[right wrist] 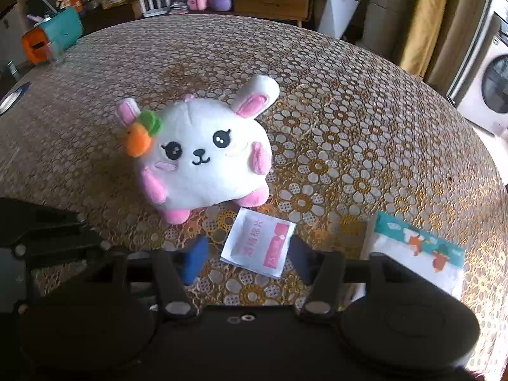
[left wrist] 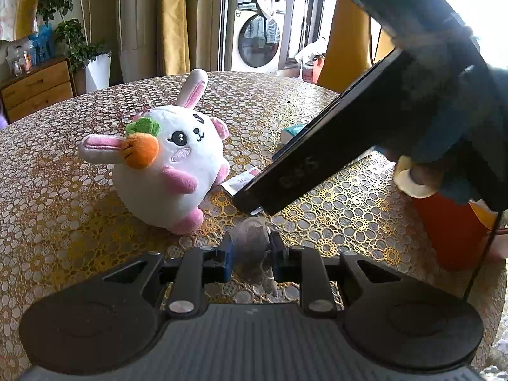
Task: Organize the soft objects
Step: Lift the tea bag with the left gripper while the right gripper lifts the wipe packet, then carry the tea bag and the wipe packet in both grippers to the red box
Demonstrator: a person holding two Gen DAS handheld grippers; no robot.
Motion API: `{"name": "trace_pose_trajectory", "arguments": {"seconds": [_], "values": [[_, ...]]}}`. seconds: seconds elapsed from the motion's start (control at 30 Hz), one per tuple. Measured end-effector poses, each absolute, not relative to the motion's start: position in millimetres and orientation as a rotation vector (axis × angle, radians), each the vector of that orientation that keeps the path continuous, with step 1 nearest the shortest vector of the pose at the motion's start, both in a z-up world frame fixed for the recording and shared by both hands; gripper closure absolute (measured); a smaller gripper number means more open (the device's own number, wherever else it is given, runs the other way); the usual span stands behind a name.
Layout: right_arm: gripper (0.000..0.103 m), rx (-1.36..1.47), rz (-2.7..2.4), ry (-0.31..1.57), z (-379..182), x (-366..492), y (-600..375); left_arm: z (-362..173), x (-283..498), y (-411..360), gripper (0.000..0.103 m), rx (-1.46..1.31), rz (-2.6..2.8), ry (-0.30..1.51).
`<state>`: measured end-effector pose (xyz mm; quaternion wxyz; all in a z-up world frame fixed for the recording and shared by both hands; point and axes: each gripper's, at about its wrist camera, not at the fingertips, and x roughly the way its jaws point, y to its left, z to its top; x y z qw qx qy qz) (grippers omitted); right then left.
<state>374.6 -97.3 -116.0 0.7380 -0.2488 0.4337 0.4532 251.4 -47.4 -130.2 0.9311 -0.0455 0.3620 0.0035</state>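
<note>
- Left gripper (left wrist: 250,250): jaws clamped on a small translucent pouch (left wrist: 250,247), held just above the table (left wrist: 63,190).
- Right gripper (right wrist: 247,260): jaws apart, pads on both sides of a white and pink sachet (right wrist: 258,244) lying flat, not pressing it.
- Just right of the sachet: a tissue pack (right wrist: 419,254).
- Beyond the sachet, near it: plush bunny (right wrist: 203,155), upright, orange carrot on its ear.
- Far behind: washing machine (left wrist: 257,35).
</note>
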Motion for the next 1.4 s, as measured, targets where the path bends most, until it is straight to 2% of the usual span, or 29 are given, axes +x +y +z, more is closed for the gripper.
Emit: {"name": "trace_pose_trajectory", "arguments": {"seconds": [0.43,0.9,1.1,1.4], "values": [[0.039,-0.48,0.904,1.024,-134.0,384.5,-89.8,-136.5,249.7,-42.9,0.081,-0.12,-0.001,0.764],[0.071,-0.526,0.841,0.947,-126.9,368.7,-89.4,-131.5,246.2,-35.4,0.081,-0.136,0.023,0.765],[0.075,-0.509,0.829,0.929,-125.9,358.2,-96.0,-126.5,240.6,-31.6,0.081,-0.139,0.043,0.76],[0.075,-0.437,0.81,0.902,-105.5,338.2,-115.3,-111.4,228.6,-28.3,0.081,-0.144,0.037,0.734]]}}
